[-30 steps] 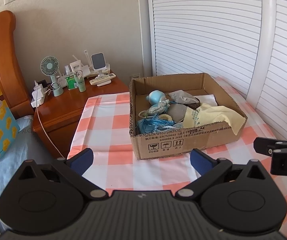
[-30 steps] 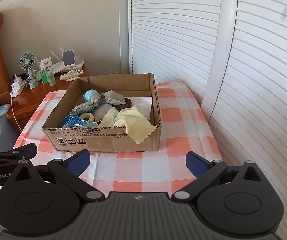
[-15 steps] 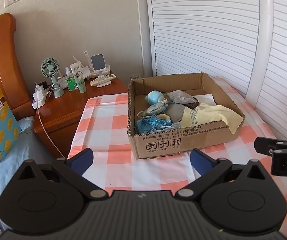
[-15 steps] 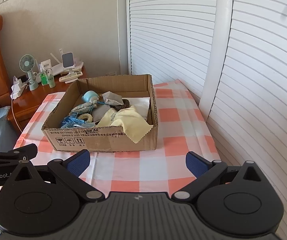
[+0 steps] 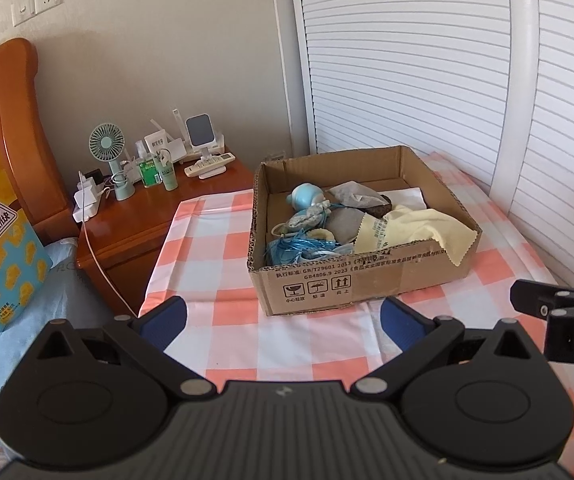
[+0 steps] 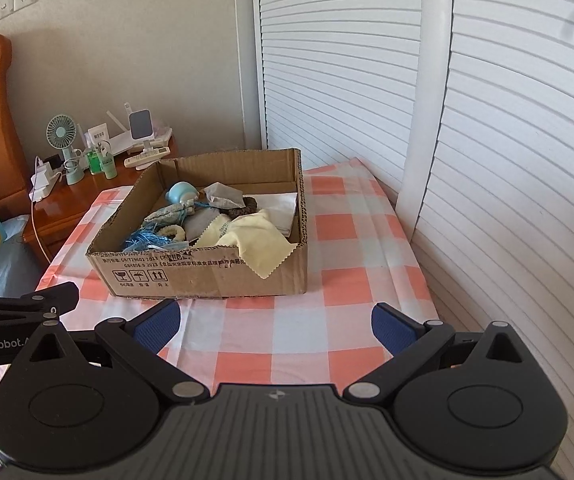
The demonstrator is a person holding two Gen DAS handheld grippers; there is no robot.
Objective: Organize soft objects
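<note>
On the checked tablecloth [image 5: 223, 248] sits the cardboard box [image 5: 351, 284], and every soft thing the task concerns lies inside it: a pale yellow cloth [image 5: 427, 232] draped over the near wall with 1 corner hanging outside, a grey pouch [image 5: 355, 196], a blue plush toy [image 5: 305, 198], a tangle of blue string [image 5: 293, 250] and a white folded cloth [image 6: 281, 206] at the back. Both grippers hang short of the box, well apart from it. The left gripper [image 5: 283, 316] stands wide with nothing between its blue pads, and the right gripper [image 6: 273, 322] is spread just as wide and equally empty; each shows at the edge of the other's view.

Compared with 1 second ago, the box sits a little farther off and lower in both views, so both tools have drawn back and risen slightly, and nothing in the box has moved. That reads, as a judgement, as a withdrawal after the last item went in: the sorting looks finished or nearly so. The 1 loose end is the yellow cloth's corner over the wall; tucking it in would call for a light pinch on thin fabric that could drag its neighbours. The bedside cabinet [image 5: 127, 224] with its small fan [image 5: 107, 148] plays no part.
</note>
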